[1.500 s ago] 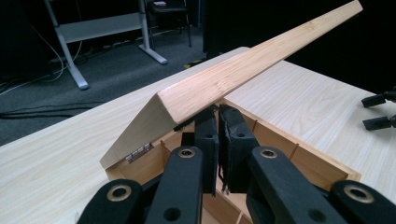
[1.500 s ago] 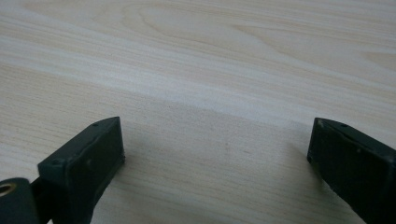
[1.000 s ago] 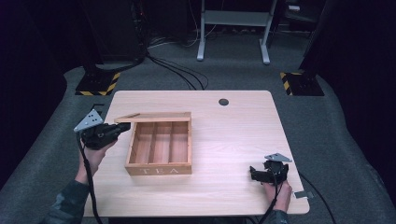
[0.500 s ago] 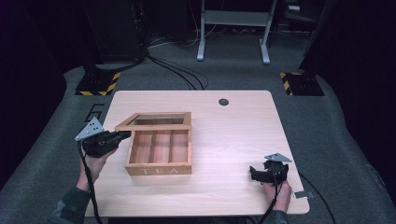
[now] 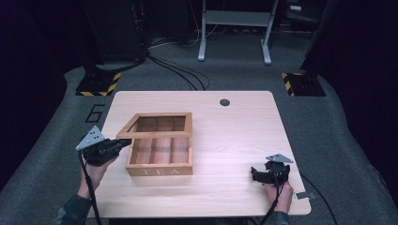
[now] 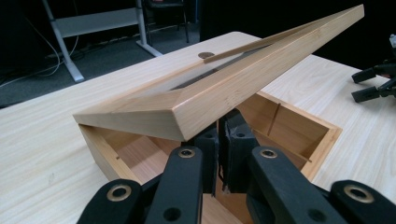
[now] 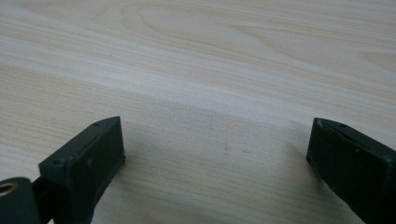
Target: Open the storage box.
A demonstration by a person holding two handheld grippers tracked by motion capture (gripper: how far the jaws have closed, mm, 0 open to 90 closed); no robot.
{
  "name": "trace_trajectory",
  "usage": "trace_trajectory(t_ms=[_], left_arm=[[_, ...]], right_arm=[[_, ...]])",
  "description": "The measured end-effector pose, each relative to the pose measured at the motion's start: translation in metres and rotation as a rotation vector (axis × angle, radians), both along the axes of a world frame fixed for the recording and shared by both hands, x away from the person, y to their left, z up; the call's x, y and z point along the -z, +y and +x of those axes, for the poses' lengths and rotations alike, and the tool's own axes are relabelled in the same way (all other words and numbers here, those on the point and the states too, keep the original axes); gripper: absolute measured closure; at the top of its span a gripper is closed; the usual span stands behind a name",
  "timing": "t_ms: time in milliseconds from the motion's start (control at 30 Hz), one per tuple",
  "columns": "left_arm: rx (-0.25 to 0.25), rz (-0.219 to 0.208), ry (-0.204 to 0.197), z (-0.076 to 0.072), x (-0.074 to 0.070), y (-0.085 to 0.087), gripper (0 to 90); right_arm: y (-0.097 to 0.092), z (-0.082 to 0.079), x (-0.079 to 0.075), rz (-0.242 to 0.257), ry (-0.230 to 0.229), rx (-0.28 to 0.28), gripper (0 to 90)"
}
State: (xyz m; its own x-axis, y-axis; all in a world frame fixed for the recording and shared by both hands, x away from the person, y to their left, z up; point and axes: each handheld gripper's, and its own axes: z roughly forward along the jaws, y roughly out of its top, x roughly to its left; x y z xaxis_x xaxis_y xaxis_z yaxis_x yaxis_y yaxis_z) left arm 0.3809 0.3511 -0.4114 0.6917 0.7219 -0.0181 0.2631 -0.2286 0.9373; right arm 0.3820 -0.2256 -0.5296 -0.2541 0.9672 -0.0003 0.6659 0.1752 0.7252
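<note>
A wooden tea box (image 5: 159,166) marked TEA stands left of the table's middle, its three compartments bare. Its windowed lid (image 5: 155,132) hangs half raised, hinged at the back. My left gripper (image 5: 123,143) is at the box's left side, shut, with its tips under the lid's front left corner. In the left gripper view the lid (image 6: 243,88) slants over the shut jaws of the left gripper (image 6: 219,140) and the box (image 6: 289,126). My right gripper (image 5: 254,176) rests open on the table near the front right, with bare wood between its fingers (image 7: 88,158).
The light wooden table (image 5: 234,136) has a round cable hole (image 5: 225,102) at the back. On the floor behind stand striped bases (image 5: 98,84), cables and a metal frame (image 5: 234,28). The right gripper (image 6: 373,84) also lies beyond the box in the left gripper view.
The lid has swung down from near upright to a half-raised slant, with the left gripper moving down and back along with its front corner. The right gripper has stayed put.
</note>
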Motion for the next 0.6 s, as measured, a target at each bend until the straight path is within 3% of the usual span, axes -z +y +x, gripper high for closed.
trace_trajectory(t_ms=[300, 600], left_arm=[[-0.005, -0.021, 0.023, -0.01, 0.02, -0.001, 85.9], [-0.021, -0.002, 0.032, -0.018, 0.034, -0.003, 85.6]], right_arm=[[0.0, 0.0, 0.0, -0.005, -0.006, -0.003, 3.5], [0.0, 0.0, 0.0, -0.003, -0.003, -0.002, 3.5]])
